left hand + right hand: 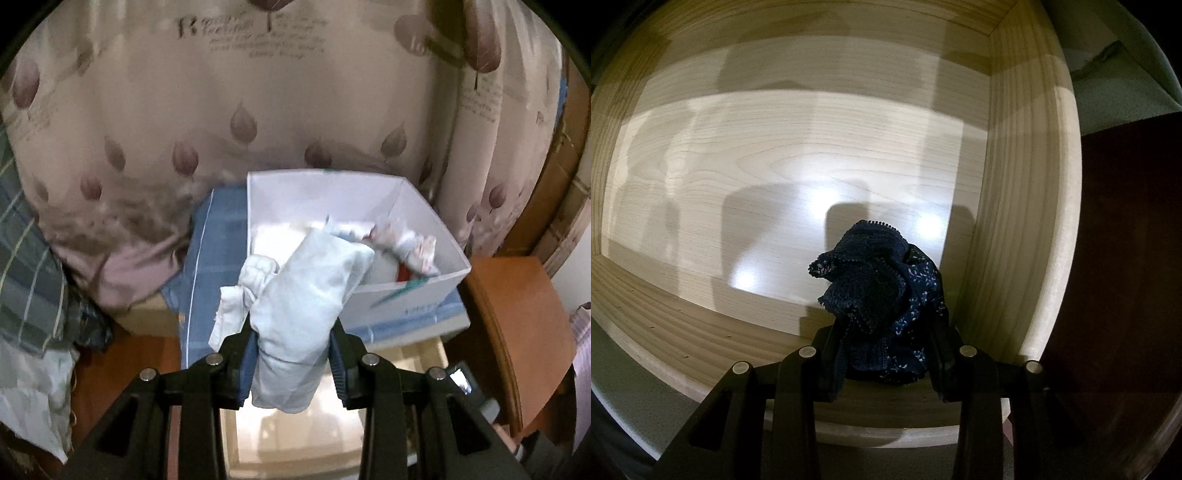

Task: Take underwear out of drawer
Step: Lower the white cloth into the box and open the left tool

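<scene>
Left gripper (291, 354) clenched on a bundle of pale white underwear (306, 295), both dark fingers (245, 362) pressed into the cloth from either side. Bundle held up in the air, its upper end leaning toward a white cardboard box (406, 295) and overlapping the near corner of that box in the left wrist view. A loose, gathered fold of the same pale cloth hanging off the left side of the bundle. Inside the box, more crumpled light clothes (402, 243) with red and pink patches, too blurred to tell apart. Box set on a blue cloth (218, 258), with a pinkish leaf-printed quilt (221, 122) heaped behind it. Part of an open pale drawer (295, 443) seen below the gripper, and a brown wooden surface (517, 325) off to the right.

Right gripper (886, 354) aimed straight down into the light wooden drawer (1015, 258), jaws grasping a crumpled piece of dark blue underwear (886, 288) with a lacy scalloped edge and small white specks. Cloth bunched between the fingers (831, 354), near the drawer's right wall and close to the front corner. Whether the cloth was touching the drawer floor or lifted off it: could not be told. Rest of the drawer floor bare wood under bright glare and shadows.
</scene>
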Motion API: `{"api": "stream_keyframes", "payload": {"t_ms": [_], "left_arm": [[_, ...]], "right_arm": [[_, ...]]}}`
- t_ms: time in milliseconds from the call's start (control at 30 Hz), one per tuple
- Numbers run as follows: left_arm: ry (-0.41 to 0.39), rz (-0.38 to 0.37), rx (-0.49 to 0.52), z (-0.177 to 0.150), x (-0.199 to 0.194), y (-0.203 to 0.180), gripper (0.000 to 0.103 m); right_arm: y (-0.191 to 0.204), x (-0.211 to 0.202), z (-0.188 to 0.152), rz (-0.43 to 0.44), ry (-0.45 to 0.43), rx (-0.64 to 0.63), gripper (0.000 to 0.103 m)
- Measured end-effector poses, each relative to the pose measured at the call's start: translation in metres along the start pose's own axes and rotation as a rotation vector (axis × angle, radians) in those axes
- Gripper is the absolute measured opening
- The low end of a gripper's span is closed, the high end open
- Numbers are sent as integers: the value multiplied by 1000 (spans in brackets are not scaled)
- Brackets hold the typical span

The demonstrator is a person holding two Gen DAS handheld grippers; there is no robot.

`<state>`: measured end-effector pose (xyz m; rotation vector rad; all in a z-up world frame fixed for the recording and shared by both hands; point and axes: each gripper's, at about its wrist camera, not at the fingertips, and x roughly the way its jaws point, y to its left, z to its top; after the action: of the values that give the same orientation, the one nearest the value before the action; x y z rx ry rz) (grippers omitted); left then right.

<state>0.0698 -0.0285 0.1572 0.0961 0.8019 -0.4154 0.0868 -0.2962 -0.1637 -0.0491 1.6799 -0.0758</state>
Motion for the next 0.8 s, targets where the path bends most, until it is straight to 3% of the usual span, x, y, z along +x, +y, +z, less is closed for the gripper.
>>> {"api": "stream_keyframes", "payload": {"t_ms": [167, 367, 500, 633, 800], "left_arm": [[-40, -6, 9, 27, 10, -6, 34], [-31, -10, 22, 54, 45, -17, 34], [-3, -22, 29, 67, 73, -24, 35], [65, -28, -29, 70, 111, -18, 35], [92, -8, 14, 62, 132, -26, 35]], "right_arm": [[0, 0, 1, 2, -1, -1, 35], [0, 0, 2, 2, -1, -1, 35], [0, 0, 1, 1, -1, 0, 35], [0, -1, 2, 1, -1, 1, 35], [0, -1, 1, 1, -1, 0, 35]]}}
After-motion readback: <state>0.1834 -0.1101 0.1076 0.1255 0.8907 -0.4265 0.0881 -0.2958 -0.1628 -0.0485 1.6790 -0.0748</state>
